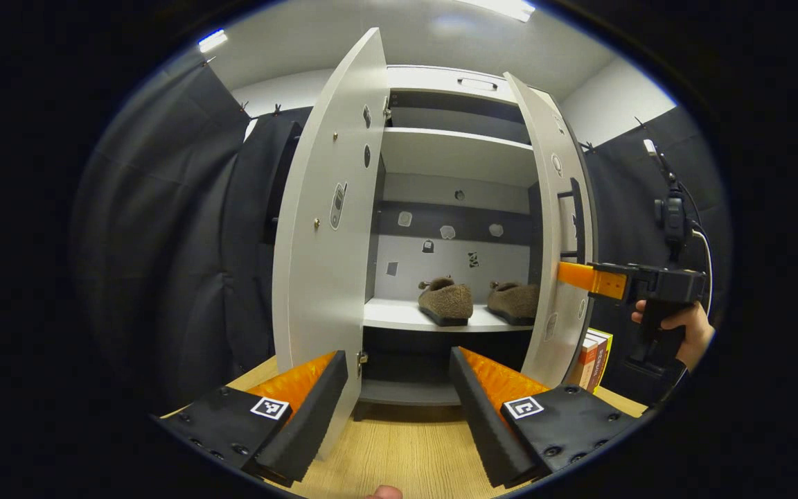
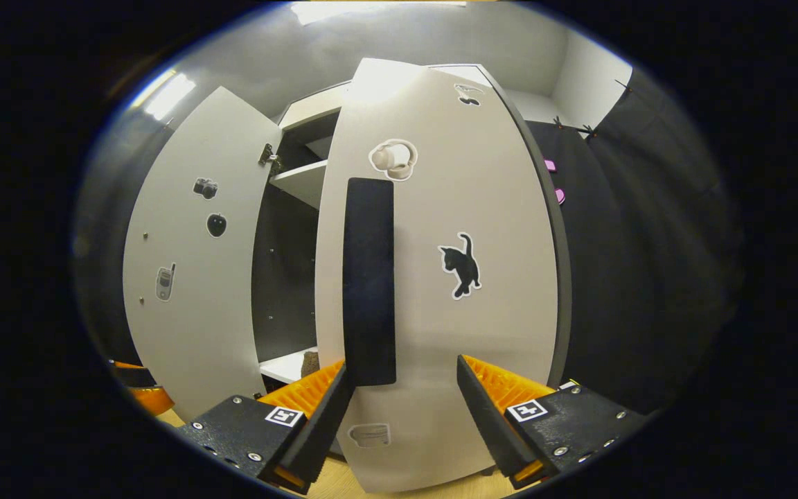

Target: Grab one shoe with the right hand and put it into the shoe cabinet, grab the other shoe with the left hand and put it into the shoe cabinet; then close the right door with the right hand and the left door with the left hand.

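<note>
Left gripper view shows the two brown shoes, one [image 1: 446, 301] left of the other [image 1: 514, 301], side by side on a white shelf [image 1: 399, 317] inside the shoe cabinet [image 1: 454, 156], just above the frame's centre. Both doors stand open: the left door [image 1: 330, 229] left of centre, the right door [image 1: 557, 235] right of centre. The left gripper [image 1: 399, 409] sits at the bottom of the frame, well short of the shoes, its jaws wide apart and empty, above the wooden desk [image 1: 406, 450]. At the right edge, a hand [image 1: 683, 329] holds the right gripper [image 1: 582, 276], whose tip meets the right door's outer face. Books [image 1: 594, 359] stand just beyond that door's lower edge.

Right gripper view has the right gripper [image 2: 402, 402] at the bottom, jaws spread and gripping nothing, close against the right door [image 2: 454, 277]; the door's dark handle [image 2: 369, 277] reaches down between the fingers, nearest the left one.
</note>
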Available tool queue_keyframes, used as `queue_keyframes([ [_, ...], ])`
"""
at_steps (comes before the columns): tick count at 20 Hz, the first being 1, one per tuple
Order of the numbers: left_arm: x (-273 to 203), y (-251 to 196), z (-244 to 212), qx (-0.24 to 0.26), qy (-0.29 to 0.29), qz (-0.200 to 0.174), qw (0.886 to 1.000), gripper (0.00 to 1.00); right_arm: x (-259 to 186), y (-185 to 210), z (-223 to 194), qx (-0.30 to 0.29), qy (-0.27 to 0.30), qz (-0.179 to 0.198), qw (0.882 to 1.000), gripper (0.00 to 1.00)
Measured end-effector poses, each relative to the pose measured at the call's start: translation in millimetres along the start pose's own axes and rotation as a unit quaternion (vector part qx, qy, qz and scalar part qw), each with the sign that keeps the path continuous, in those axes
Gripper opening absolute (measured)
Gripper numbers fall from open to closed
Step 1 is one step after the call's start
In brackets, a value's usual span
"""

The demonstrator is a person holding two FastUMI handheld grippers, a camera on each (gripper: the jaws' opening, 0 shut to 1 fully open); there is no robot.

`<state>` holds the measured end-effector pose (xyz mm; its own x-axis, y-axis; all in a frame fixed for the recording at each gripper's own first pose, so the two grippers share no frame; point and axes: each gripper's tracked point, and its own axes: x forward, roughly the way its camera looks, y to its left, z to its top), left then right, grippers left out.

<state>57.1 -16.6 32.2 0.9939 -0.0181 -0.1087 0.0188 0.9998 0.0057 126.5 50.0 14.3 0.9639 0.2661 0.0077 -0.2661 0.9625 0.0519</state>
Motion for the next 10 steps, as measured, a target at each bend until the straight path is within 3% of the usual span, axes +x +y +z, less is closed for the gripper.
queue_keyframes([
  [10,-0.4,-1.6,-4.2,0.001,0.013,-0.002,1.0,0.97,16.6,6.3,-6.5,0.018,0.014,-0.014,1.0,0.92],
])
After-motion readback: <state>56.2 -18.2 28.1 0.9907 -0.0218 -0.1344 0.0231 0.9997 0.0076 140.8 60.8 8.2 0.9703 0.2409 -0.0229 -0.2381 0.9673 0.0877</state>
